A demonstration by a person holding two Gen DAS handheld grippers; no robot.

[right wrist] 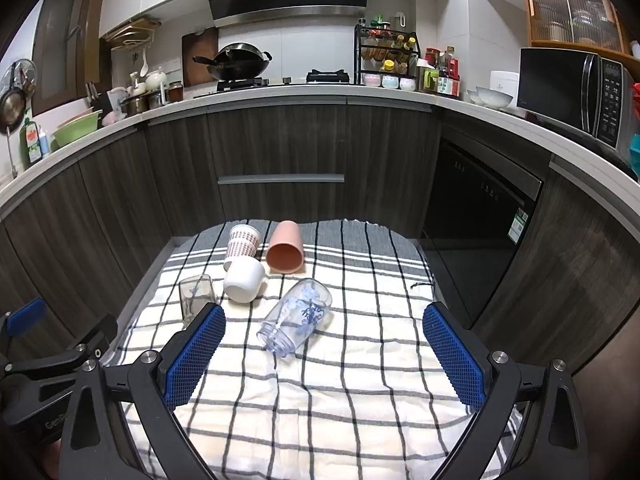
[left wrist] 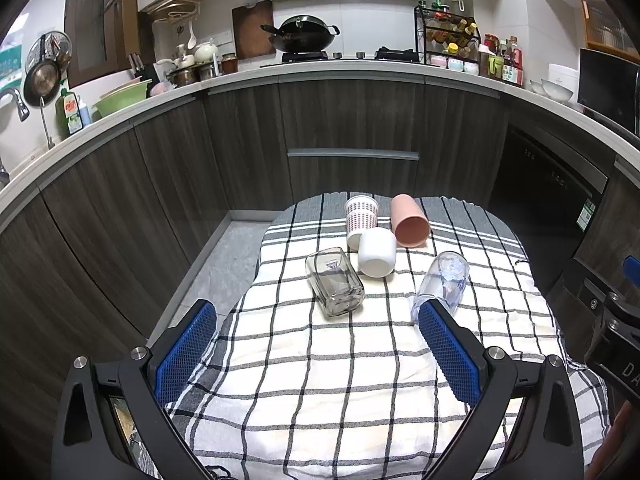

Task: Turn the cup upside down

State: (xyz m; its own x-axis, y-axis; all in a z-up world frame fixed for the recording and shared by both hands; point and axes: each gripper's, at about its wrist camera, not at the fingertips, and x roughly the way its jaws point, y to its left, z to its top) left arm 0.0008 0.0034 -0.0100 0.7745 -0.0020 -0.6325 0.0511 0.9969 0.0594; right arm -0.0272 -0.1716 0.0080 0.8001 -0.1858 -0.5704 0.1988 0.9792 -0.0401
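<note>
Several cups lie on their sides on a checked cloth (left wrist: 340, 360): a square clear glass (left wrist: 335, 282), a white cup (left wrist: 377, 252), a patterned paper cup (left wrist: 361, 218), a pink cup (left wrist: 409, 220) and a clear glass with blue print (left wrist: 442, 280). My left gripper (left wrist: 318, 316) is open and empty, short of the cups. My right gripper (right wrist: 324, 320) is open and empty, with the blue-print glass (right wrist: 298, 317) lying ahead between its fingers. The square glass (right wrist: 194, 296), white cup (right wrist: 244, 280), paper cup (right wrist: 242, 244) and pink cup (right wrist: 285, 252) lie beyond.
The cloth (right wrist: 340, 380) covers a small table in front of dark kitchen cabinets (left wrist: 352, 128). The floor (left wrist: 224, 260) shows to the left of the table. A dishwasher (right wrist: 480, 216) stands to the right. The right gripper's body shows at the left wrist view's right edge (left wrist: 616, 332).
</note>
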